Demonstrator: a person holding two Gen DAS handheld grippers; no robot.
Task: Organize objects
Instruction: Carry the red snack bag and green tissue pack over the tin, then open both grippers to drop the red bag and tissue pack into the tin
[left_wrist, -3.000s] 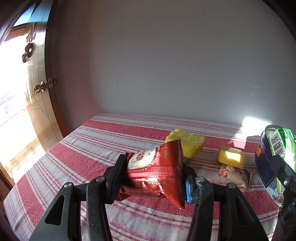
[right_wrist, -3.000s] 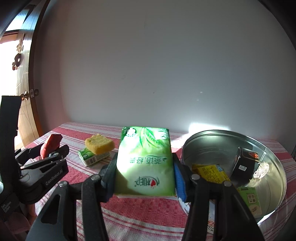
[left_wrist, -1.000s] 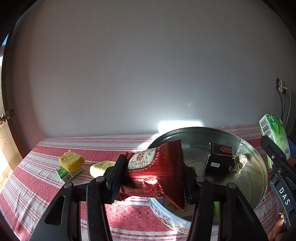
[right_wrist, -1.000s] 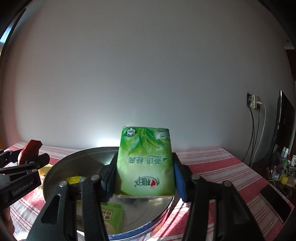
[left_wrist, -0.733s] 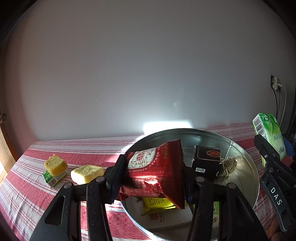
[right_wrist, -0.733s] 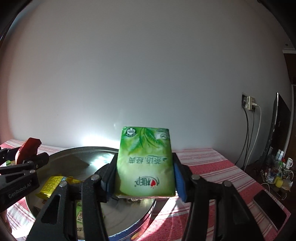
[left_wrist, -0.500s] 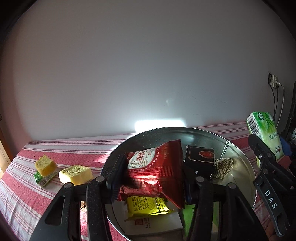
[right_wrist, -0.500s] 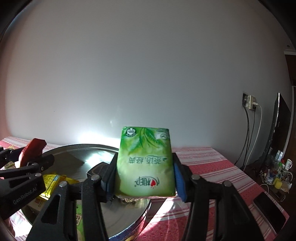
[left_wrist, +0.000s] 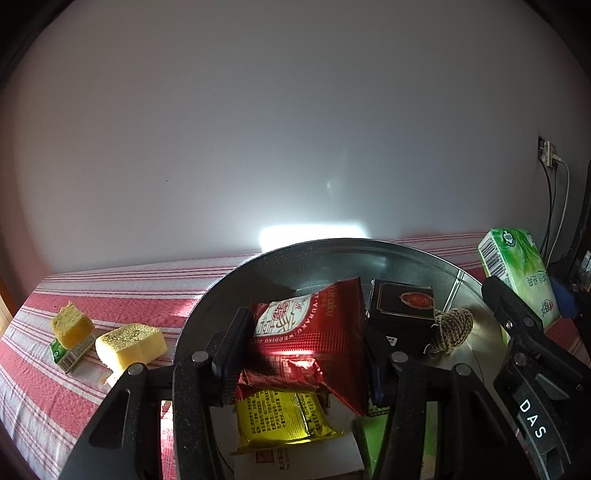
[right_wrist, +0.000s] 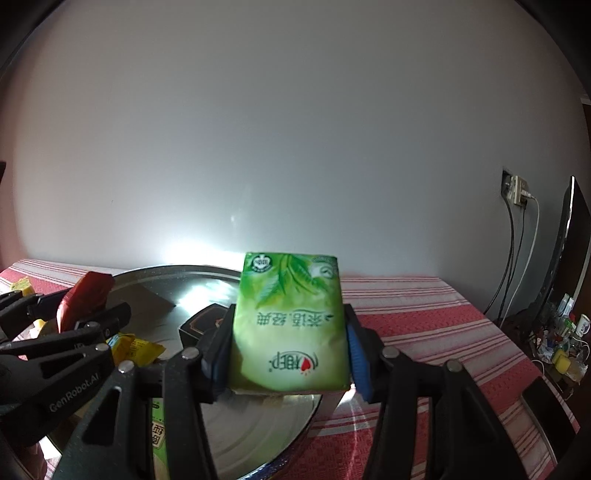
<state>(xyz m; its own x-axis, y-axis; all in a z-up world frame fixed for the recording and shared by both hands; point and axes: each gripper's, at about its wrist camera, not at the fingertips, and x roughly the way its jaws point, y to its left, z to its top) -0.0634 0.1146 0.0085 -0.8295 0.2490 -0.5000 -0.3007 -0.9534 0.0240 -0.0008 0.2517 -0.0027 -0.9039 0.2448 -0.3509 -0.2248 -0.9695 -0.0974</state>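
Grippers tilt downward over the metal basin (left_wrist: 388, 254): left (left_wrist: 306, 354) clamps the red packet (left_wrist: 314, 332), right (right_wrist: 288, 350) the green pack (right_wrist: 290, 325).

We hold our left gripper (left_wrist: 306, 350) tilted downward, its jaws pressed on a red packet (left_wrist: 314, 339). Our right gripper (right_wrist: 288, 350) sits just beside it to the right, angled slightly down, its jaws clamped on a green pack (right_wrist: 290, 321).
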